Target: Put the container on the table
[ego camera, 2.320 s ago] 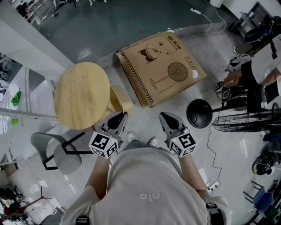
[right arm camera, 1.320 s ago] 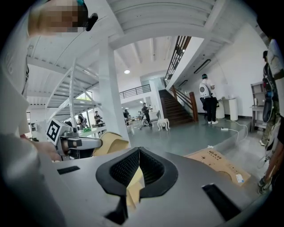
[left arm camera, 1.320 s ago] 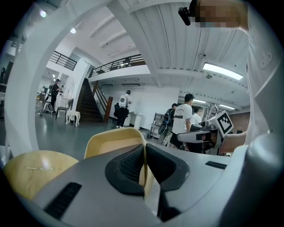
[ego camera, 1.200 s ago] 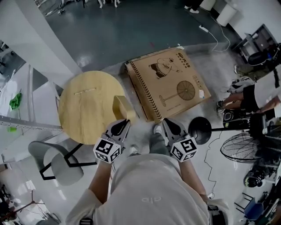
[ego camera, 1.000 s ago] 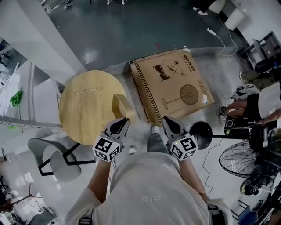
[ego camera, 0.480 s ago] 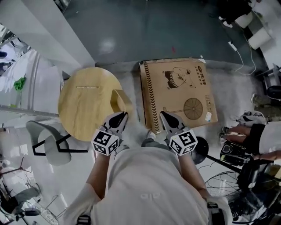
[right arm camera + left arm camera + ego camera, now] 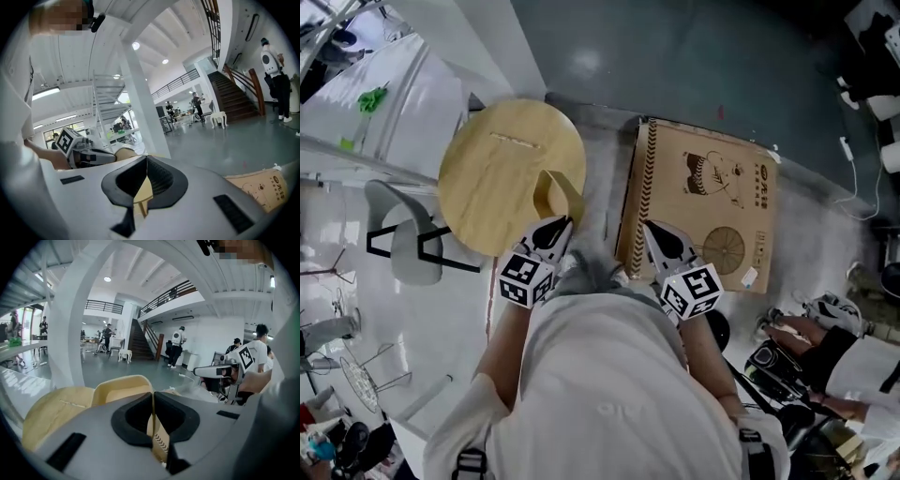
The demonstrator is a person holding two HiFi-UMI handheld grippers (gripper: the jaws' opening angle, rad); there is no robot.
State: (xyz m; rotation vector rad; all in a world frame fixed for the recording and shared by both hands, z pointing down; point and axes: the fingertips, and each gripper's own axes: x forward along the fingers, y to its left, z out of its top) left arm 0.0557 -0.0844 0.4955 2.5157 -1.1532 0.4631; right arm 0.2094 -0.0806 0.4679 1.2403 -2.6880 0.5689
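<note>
The tan, open-topped container (image 7: pixel 555 190) hangs at the tip of my left gripper (image 7: pixel 561 223), over the near right edge of the round wooden table (image 7: pixel 497 164). In the left gripper view the jaws (image 7: pixel 151 397) are closed on the container's thin wall, and its curved rim (image 7: pixel 119 386) rises just ahead with the tabletop (image 7: pixel 49 411) behind it. My right gripper (image 7: pixel 649 228) is level with the left one, a little to its right. Its jaws (image 7: pixel 146 161) meet with nothing between them.
A large flat cardboard box (image 7: pixel 703 202) with a fan drawing lies on the floor right of the table. A grey chair (image 7: pixel 398 244) stands left of the table. A white pillar (image 7: pixel 70 324) rises beyond it. A seated person (image 7: pixel 830 347) and fan parts are at the lower right.
The person has turned and stepped toward the table. Both grippers moved with them, and the container went from beside the table to over its near edge.
</note>
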